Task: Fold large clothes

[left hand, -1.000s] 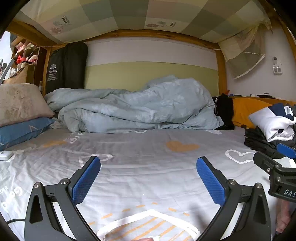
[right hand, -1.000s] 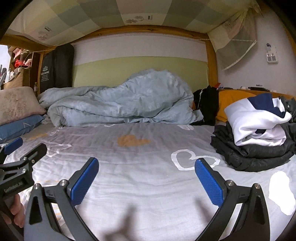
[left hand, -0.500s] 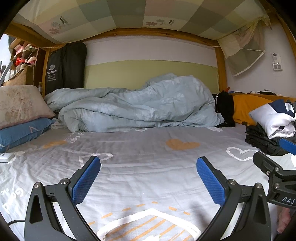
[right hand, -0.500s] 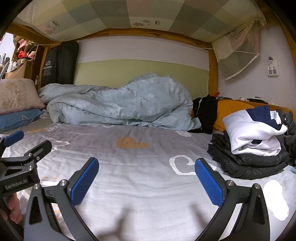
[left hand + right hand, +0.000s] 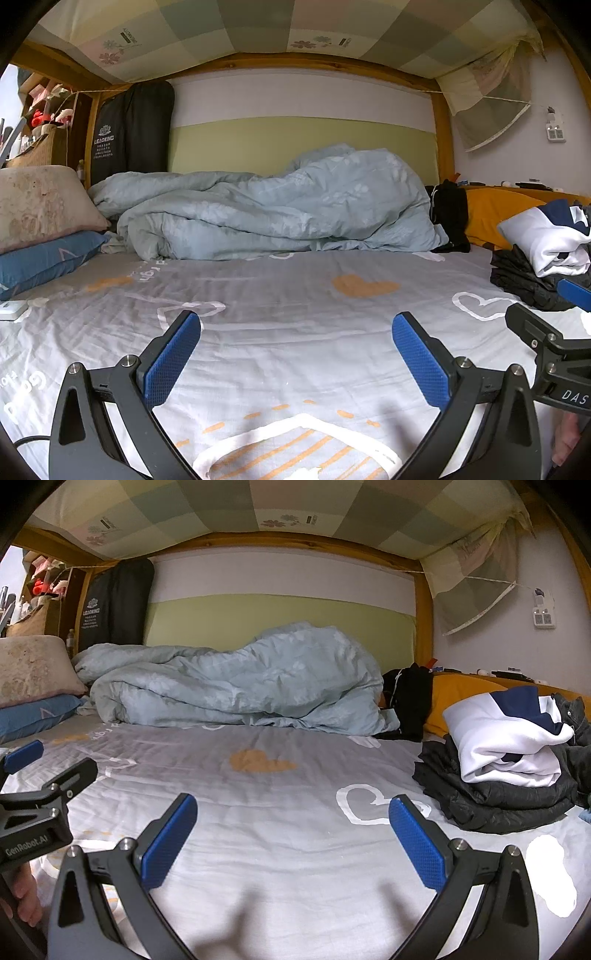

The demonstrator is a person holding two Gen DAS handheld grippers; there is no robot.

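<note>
Both grippers are held low over the near part of a bed covered by a grey sheet [image 5: 288,332] printed with hearts. The left gripper [image 5: 295,354] is seen with its blue-padded jaws spread wide apart and nothing between them; only bare sheet shows in the gap. The right gripper [image 5: 293,834] is likewise held wide apart and empty above the sheet. The two tools are placed side by side, each one visible at the edge of the other's view, with part of a hand [image 5: 26,897] seen beneath the left tool. The clothes to be folded are found at the right edge of the bed: a white and navy garment [image 5: 506,738] is bundled on top of a crumpled black jacket [image 5: 495,801], and a dark denim piece [image 5: 578,720] lies against them at the far right. This pile is well apart from both grippers and untouched. Along the far edge of the bed a rumpled light-blue duvet [image 5: 280,210] is heaped, with a black bag [image 5: 410,701] and an orange cushion [image 5: 491,214] just beside its right end. At the left edge a beige pillow [image 5: 40,206] is stacked on a blue pillow [image 5: 44,258].
</note>
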